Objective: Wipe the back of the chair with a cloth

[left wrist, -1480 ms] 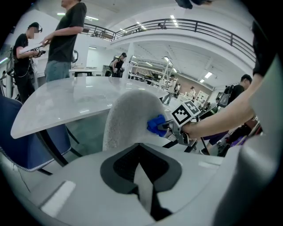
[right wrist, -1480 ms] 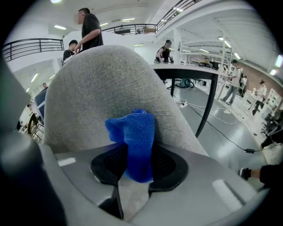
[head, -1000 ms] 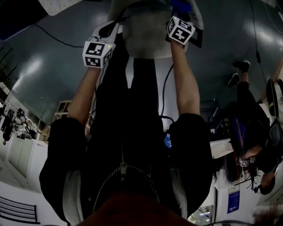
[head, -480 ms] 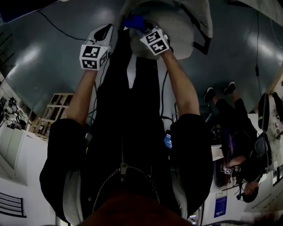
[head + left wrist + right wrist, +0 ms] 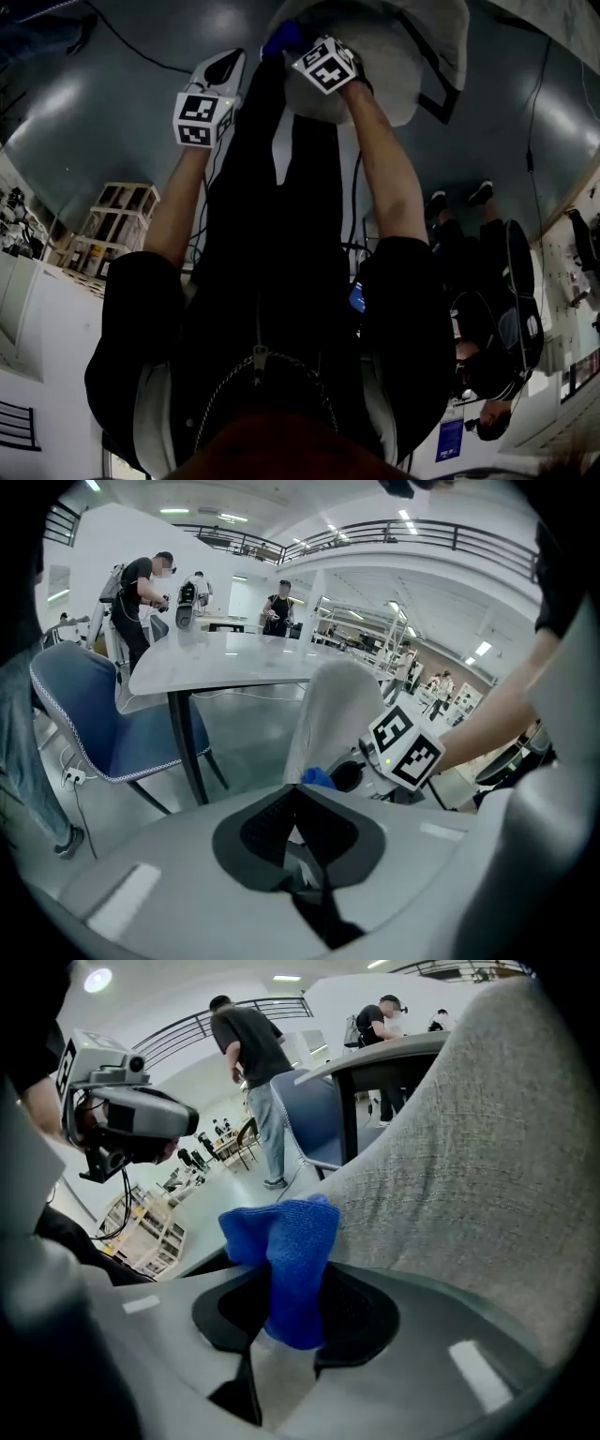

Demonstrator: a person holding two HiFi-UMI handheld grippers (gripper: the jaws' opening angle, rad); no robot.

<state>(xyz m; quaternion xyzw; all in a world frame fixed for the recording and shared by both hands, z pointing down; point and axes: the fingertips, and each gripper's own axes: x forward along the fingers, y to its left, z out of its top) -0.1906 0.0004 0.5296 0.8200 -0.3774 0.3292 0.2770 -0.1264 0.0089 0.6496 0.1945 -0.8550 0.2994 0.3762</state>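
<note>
**Cloth clamped, at the chair back**

Right tongs [image 5: 295,1309] are clamped on the blue cloth [image 5: 281,1241]. Most of it is bunched out past the tips, so fabric rather than plastic meets the grey chair back [image 5: 469,1147], and it looks to be touching there. Left tongs [image 5: 298,832] are together with nothing in them, held off to one side near the chair's edge, probably to stay clear of the wipe path. Judged mid-wipe, but how much is covered can't be told.
</note>
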